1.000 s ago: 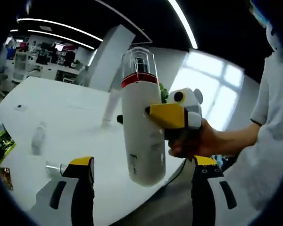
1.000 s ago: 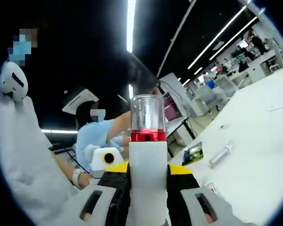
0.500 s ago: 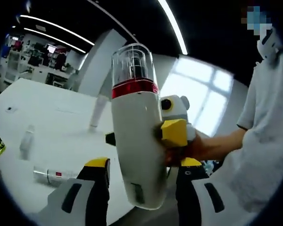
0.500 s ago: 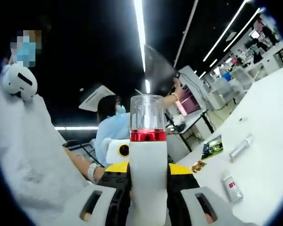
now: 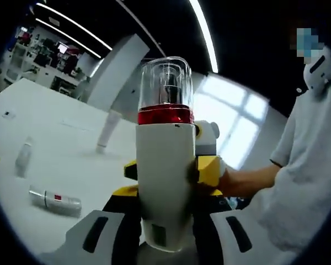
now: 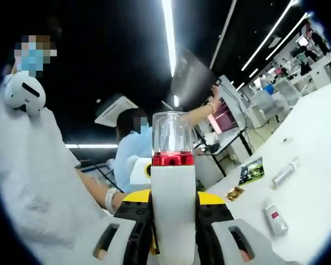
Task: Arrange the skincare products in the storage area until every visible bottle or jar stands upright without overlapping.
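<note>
A white bottle (image 5: 164,182) with a red band and a clear cap is held upright in the air above the white table (image 5: 49,124). In the left gripper view my left gripper (image 5: 166,193) has both jaws pressed against the bottle's lower body. My right gripper (image 5: 169,169) comes in from the right and clamps the same bottle a little higher. In the right gripper view the bottle (image 6: 173,193) rises between my right gripper's (image 6: 173,197) shut jaws, and my left gripper's body (image 6: 139,170) peeks out behind it.
A small tube (image 5: 55,200) lies on the table, with a small clear bottle (image 5: 23,157) and a standing white tube (image 5: 106,131) farther off. The right gripper view shows two lying tubes (image 6: 275,216) (image 6: 285,172), a green packet (image 6: 251,170) and a gold sachet (image 6: 235,193). People stand nearby.
My left gripper's jaws have narrowed from wide open onto the bottle's sides. The bottle has gone from tilted to upright in the left gripper view. My right gripper kept its hold.
</note>
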The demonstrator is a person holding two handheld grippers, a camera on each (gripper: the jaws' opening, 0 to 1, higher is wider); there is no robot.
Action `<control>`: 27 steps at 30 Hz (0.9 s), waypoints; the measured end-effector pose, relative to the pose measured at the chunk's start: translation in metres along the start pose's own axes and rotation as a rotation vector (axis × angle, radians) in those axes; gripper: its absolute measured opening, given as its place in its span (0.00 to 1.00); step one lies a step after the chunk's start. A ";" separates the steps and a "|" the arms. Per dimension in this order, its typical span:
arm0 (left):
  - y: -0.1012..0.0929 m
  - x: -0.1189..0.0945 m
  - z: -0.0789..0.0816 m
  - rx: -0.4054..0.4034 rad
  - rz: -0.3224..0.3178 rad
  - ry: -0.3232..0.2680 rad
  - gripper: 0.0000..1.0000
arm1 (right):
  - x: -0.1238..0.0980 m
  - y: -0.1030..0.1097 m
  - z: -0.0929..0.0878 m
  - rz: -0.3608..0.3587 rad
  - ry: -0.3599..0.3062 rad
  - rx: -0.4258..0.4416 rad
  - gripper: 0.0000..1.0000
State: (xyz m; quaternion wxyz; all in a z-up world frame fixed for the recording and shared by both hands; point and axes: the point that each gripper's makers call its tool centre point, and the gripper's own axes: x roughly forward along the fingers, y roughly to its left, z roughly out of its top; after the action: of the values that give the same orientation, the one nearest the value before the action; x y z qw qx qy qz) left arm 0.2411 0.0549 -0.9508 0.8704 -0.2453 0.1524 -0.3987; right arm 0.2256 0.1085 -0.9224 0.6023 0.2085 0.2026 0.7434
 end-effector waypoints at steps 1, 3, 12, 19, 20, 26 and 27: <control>0.000 0.000 -0.001 0.000 -0.002 0.004 0.30 | 0.000 0.000 -0.001 -0.007 0.004 -0.002 0.23; 0.000 0.000 -0.002 0.006 0.008 0.014 0.30 | 0.000 -0.002 -0.002 -0.027 0.013 -0.011 0.23; 0.018 -0.002 -0.001 0.130 0.169 0.074 0.29 | 0.004 -0.010 0.002 -0.132 0.044 -0.104 0.25; 0.036 -0.012 0.002 0.187 0.313 0.095 0.29 | 0.010 -0.019 0.005 -0.276 0.071 -0.176 0.26; 0.040 -0.014 0.003 0.203 0.347 0.099 0.29 | 0.011 -0.020 0.005 -0.299 0.079 -0.183 0.26; 0.044 -0.017 0.004 0.262 0.433 0.136 0.29 | 0.017 -0.021 0.008 -0.374 0.089 -0.165 0.28; 0.043 -0.017 0.005 0.262 0.426 0.129 0.29 | 0.017 -0.020 0.009 -0.376 0.093 -0.179 0.28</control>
State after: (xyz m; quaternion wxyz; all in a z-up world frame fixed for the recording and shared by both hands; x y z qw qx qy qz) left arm 0.2594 0.0939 -0.9692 0.9477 -0.0671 0.2029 -0.2373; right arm 0.2433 0.1293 -0.9250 0.7363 0.0782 0.1988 0.6420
